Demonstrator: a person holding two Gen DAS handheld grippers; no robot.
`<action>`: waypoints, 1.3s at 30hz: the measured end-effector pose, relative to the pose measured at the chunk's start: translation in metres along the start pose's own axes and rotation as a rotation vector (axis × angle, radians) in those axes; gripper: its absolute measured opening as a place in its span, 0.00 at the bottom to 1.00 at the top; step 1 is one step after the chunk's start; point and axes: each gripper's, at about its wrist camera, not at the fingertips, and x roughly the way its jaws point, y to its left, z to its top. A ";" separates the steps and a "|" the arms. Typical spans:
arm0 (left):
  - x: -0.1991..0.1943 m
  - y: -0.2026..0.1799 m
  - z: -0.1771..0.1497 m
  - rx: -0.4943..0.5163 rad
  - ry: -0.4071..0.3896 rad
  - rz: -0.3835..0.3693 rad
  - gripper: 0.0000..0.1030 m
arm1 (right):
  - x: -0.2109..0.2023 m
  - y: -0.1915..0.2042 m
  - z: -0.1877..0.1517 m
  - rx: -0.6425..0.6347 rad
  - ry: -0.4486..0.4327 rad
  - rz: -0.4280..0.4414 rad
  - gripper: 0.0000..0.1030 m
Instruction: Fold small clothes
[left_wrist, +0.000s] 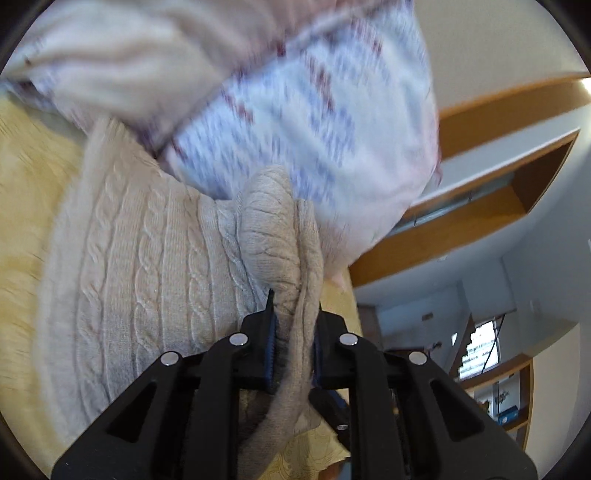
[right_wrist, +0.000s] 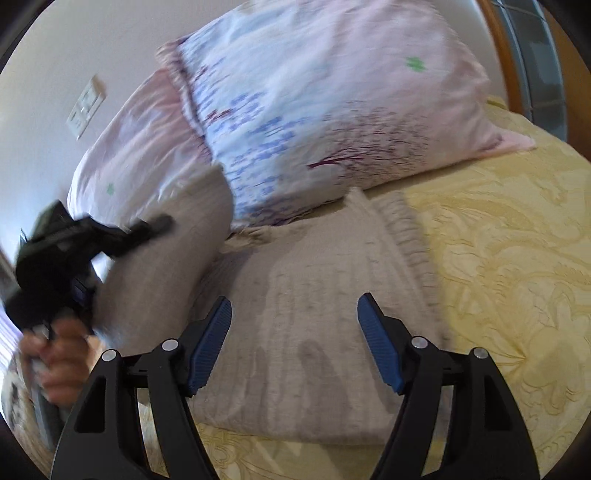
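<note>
In your left wrist view, your left claw (left_wrist: 294, 306) is clamped on a bunched fold of the beige cable-knit sweater (left_wrist: 147, 266), whose body spreads toward 9 o'clock over the yellow bedspread (left_wrist: 22, 206). A patterned pillow (left_wrist: 303, 122) sits at 12 o'clock, touching the knit.

In your right wrist view, your right claw (right_wrist: 294, 306) stands wide open with nothing between its blue pads (right_wrist: 210, 343), hovering over the sweater (right_wrist: 317, 332) lying flat on the bedspread (right_wrist: 509, 280). At 9 o'clock your left claw (right_wrist: 88, 240) lifts one part of it, blurred. Pillows (right_wrist: 332, 110) lie at 12 o'clock.
</note>
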 end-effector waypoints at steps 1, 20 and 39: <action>0.011 0.001 -0.005 -0.001 0.032 0.003 0.17 | -0.001 -0.005 0.001 0.024 0.006 0.017 0.70; -0.063 0.070 -0.017 0.040 -0.018 0.250 0.73 | 0.052 -0.008 0.030 0.181 0.398 0.233 0.70; -0.064 0.072 -0.025 0.031 0.018 0.194 0.79 | 0.029 0.090 0.040 -0.401 0.003 -0.059 0.16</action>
